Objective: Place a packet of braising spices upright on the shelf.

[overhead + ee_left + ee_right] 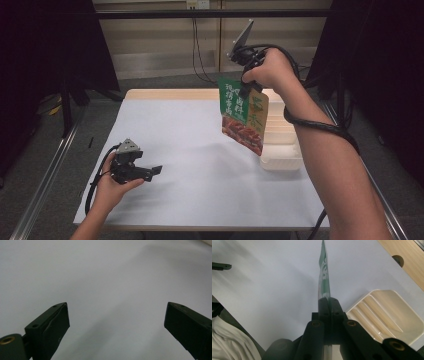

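A green food pouch (243, 119) with a picture of red-brown meat hangs in the air above the table's right side. My right gripper (246, 90) is shut on its top edge. In the right gripper view the pouch (324, 272) shows edge-on, pinched between the two closed jaws of my right gripper (328, 301). My left gripper (155, 170) rests low near the table's front left, held in a hand. Its jaws stand wide apart over bare white table, with nothing between the fingertips of my left gripper (117, 315).
A cream ridged tray (281, 141) sits at the table's right edge, partly behind the pouch; its rim (409, 315) lies below and right of the right gripper. The white table sheet (190, 145) covers a wooden top (170, 94). Dark curtains flank both sides.
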A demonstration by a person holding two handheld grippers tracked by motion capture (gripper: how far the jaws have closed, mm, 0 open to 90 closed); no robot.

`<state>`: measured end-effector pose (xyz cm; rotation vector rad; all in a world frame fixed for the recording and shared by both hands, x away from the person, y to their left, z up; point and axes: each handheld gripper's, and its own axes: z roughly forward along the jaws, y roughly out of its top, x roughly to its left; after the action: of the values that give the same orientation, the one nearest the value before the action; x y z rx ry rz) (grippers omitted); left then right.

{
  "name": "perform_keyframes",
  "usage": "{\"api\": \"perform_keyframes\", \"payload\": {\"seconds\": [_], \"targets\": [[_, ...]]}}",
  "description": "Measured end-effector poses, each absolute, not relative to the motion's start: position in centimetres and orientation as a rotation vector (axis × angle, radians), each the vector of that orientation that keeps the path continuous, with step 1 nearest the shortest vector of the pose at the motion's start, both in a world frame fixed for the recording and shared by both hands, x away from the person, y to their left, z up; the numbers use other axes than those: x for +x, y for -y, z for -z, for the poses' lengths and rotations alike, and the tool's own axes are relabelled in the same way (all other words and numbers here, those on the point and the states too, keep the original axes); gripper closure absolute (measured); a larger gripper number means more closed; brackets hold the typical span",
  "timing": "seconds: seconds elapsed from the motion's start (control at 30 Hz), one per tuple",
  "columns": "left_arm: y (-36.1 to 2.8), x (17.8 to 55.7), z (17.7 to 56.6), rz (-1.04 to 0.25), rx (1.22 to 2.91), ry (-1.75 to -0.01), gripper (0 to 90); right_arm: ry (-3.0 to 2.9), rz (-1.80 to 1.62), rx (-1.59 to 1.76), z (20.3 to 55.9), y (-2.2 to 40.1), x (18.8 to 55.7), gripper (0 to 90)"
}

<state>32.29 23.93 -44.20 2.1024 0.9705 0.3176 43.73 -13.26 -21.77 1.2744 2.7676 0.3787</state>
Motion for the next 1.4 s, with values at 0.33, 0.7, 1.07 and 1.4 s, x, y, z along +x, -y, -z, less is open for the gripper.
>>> {"api": "perform_keyframes", "payload": {"seconds": [0.33, 0.7, 1.07, 1.4], "targets": [[-23.9, 32.3, 44.3, -0.314, 2.106, -0.969, 5.9, -2.754, -0.377, 1.271, 20.7, 14.4, 43.6, 90.0], [-23.7, 32.3, 44.3, -0.314, 2.114, -0.968, 5.9, -2.761, -0.357, 1.251, 19.8, 16.0, 43.1, 90.0], [-23.7, 32.2, 44.3, -0.325, 2.110, -0.971, 5.9, -2.751, -0.354, 1.228, 19.4, 17.3, 42.9, 90.0], [-23.7, 32.2, 44.3, -0.327, 2.113, -0.972, 5.9, -2.766, -0.358, 1.227, 20.0, 18.4, 42.8, 90.0]]}}
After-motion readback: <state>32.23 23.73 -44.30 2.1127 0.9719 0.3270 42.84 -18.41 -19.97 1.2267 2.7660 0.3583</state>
